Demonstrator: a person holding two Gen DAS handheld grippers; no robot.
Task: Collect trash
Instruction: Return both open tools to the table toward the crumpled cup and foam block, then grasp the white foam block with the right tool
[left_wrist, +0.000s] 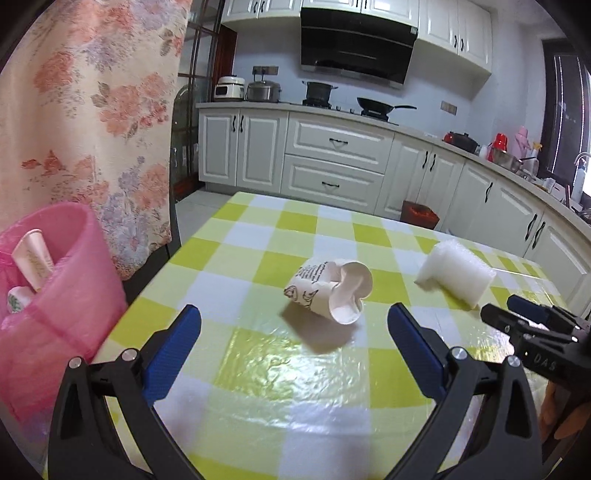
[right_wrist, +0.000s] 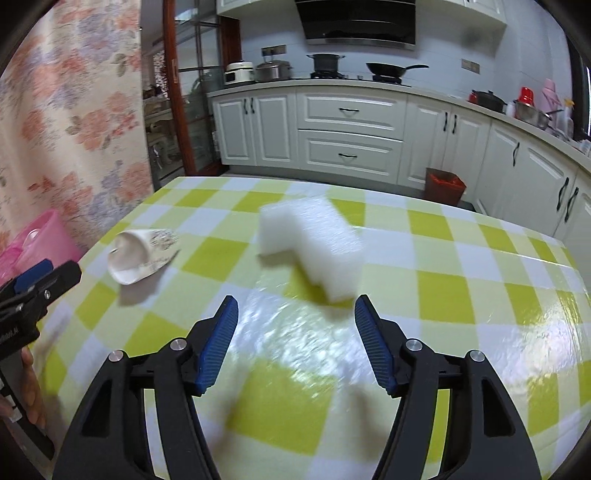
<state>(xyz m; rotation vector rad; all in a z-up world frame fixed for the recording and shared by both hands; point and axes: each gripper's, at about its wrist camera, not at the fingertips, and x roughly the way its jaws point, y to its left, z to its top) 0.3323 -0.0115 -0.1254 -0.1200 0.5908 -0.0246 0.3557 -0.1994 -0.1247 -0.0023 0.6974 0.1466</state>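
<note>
On the table covered in a glossy yellow-and-white checked cloth, two bits of trash are lying out in the open. One is a crumpled white paper cup with dark printed text and doodles, tipped over on its side, its squashed mouth facing the left wrist camera. The other is a chunky white block of foam packing with a stepped, L-ish shape, looking pretty blurry in the right wrist view.

The left gripper is standing wide, blue pads well apart, nothing between them. The cup is sitting just ahead of its fingertips, roughly centred in the gap but not touching either pad. The right gripper is about half spread and also empty; the foam block is lying just beyond its tips, its near corner close to the right finger, and no contact is showing.

Each gripper is poking into the other's view from the side, so they're working next to each other, cup on the left and foam on the right, well apart.

Off the left edge of the table, a pink plastic bin lined with a pink bag is already holding a couple of paper cups.
</note>
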